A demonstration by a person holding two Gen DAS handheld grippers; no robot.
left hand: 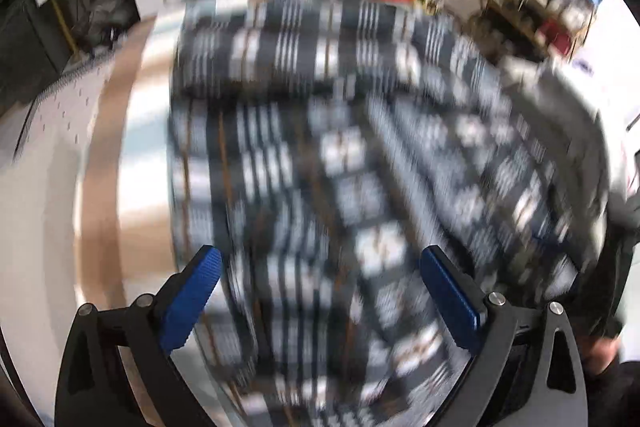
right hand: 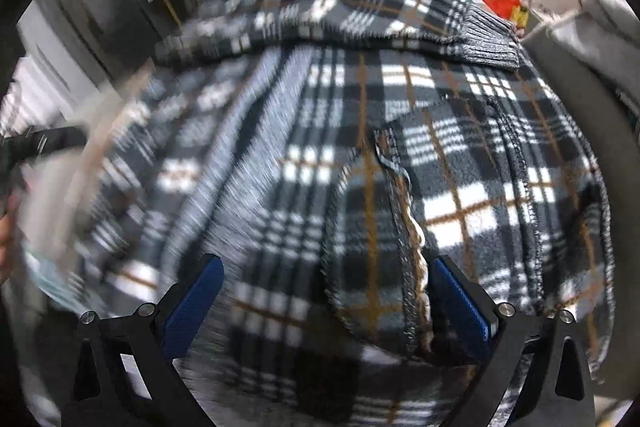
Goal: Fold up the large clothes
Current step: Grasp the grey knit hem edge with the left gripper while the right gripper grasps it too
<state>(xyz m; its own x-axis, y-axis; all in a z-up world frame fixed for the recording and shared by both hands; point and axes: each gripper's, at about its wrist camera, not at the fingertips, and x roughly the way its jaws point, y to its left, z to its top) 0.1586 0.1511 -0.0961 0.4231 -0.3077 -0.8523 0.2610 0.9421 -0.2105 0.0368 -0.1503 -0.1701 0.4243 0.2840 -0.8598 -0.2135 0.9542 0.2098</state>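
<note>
We see a plaid fleece garment (right hand: 400,155), grey, white and tan (one ribbed cuff (right hand: 484,43) folded across its top), spread over the table (left hand: 132,163). Our left gripper (left hand: 320,291) and right gripper (right hand: 326,301) gape wide, holding nothing.

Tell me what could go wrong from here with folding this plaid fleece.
Both views are motion-blurred, so a fast grab could miss. The right gripper is open over the plaid garment beside a stitched edge; it might pinch several layers. The left gripper is open too, so nothing pins the fabric, which may shift.
</note>
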